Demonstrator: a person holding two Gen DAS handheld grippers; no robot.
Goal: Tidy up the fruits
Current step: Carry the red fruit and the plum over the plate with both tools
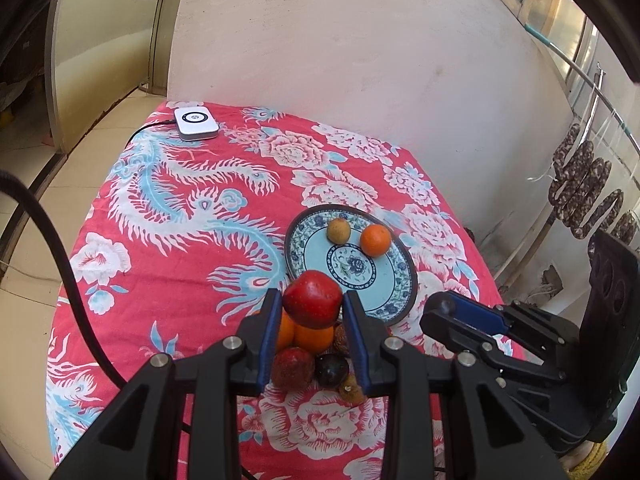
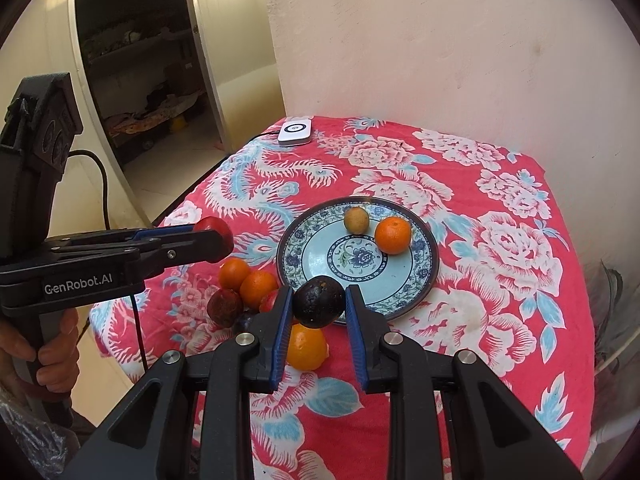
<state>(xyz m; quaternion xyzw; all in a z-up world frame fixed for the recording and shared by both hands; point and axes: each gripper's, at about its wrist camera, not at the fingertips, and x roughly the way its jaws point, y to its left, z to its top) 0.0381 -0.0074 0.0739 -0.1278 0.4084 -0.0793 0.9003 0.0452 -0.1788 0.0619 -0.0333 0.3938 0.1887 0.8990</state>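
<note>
Surface: red floral tablecloth (image 2: pixel 500 320) against a pale plaster wall (image 2: pixel 440 40)
Plate: round blue-patterned ceramic plate (image 2: pixel 416 276); carries a small yellow-green fruit (image 2: pixel 356 220) and an orange tangerine (image 2: pixel 393 235)
Left gripper (image 1: pixel 312 308): clamped on a red apple (image 1: pixel 313 299); above the loose fruit pile (image 1: pixel 304 354)
Right gripper (image 2: pixel 319 306): clamped on a dark purple round fruit (image 2: pixel 319 302); at the plate's near rim

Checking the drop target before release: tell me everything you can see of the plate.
The plate is round and shallow, glazed like ceramic, pale blue with a dark rim, a blue floral band and a central flower medallion. It lies flat on the red floral cloth, near the table's middle. Two fruits rest on its far side: a small yellow-green fruit and an orange, close together; the rest is bare. No gripper touches it.
</note>
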